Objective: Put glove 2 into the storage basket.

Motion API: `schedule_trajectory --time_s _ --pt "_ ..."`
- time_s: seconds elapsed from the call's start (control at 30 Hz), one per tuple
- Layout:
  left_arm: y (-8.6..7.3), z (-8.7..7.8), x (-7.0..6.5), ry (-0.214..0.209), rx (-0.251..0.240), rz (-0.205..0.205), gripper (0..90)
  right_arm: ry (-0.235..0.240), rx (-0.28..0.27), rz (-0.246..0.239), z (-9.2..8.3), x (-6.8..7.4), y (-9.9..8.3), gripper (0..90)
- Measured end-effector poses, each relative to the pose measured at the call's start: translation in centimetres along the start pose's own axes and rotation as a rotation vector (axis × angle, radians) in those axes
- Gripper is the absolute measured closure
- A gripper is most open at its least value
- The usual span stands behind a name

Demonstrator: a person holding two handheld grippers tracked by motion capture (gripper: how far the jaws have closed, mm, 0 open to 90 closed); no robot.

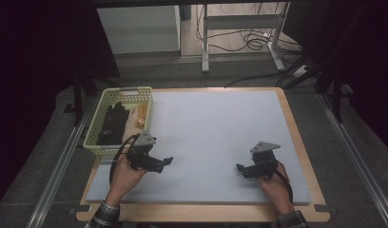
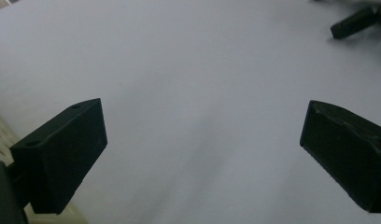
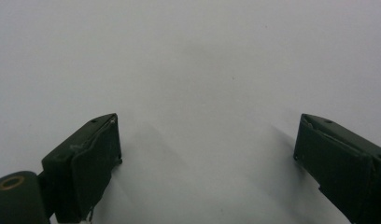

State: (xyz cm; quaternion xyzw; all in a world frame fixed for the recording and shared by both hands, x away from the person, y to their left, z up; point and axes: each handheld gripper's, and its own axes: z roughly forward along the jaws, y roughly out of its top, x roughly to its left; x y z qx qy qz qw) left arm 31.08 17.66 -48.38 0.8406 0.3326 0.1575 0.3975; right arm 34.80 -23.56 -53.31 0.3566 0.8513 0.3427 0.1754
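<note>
Left gripper [image 1: 164, 163] is held low over the pale mat [image 1: 216, 137] on the bench, just beside the green basket [image 1: 98, 122] at the mat's left edge; its fingers [image 2: 62, 154] are spread wide, with nothing between them but bare mat. Right gripper [image 1: 240, 170] is held over the mat's right part, well apart from the left one, fingers [image 3: 86, 163] likewise wide apart and empty. Dark cloth items [image 1: 111, 121] and something tan [image 1: 140, 114] are seen lying inside the basket.
</note>
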Motion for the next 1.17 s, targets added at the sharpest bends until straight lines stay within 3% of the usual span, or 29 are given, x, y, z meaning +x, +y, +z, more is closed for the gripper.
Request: schedule_trajectory --time_s 0.3,0.6,0.73,0.9,1.17 --pt "-2.2 1.9 -1.2 -0.032 0.021 0.009 0.5 0.001 0.0 0.001 0.0 0.0 0.0 7.0" --pt "-4.1 3.8 -1.7 -0.042 0.09 0.023 0.3 -0.001 0.0 0.0 0.0 0.0 0.0 7.0" --pt "-4.6 4.6 -1.9 -0.046 0.116 0.028 0.2 0.0 0.0 0.0 0.0 0.0 0.0 7.0" --pt "-4.6 4.8 -1.7 -0.061 0.122 0.008 0.0 0.0 0.0 0.001 0.0 0.0 0.0 7.0" --pt "-4.6 4.8 -1.7 -0.062 0.125 0.009 0.0 0.0 -0.001 0.001 0.0 0.0 -0.1 7.1"
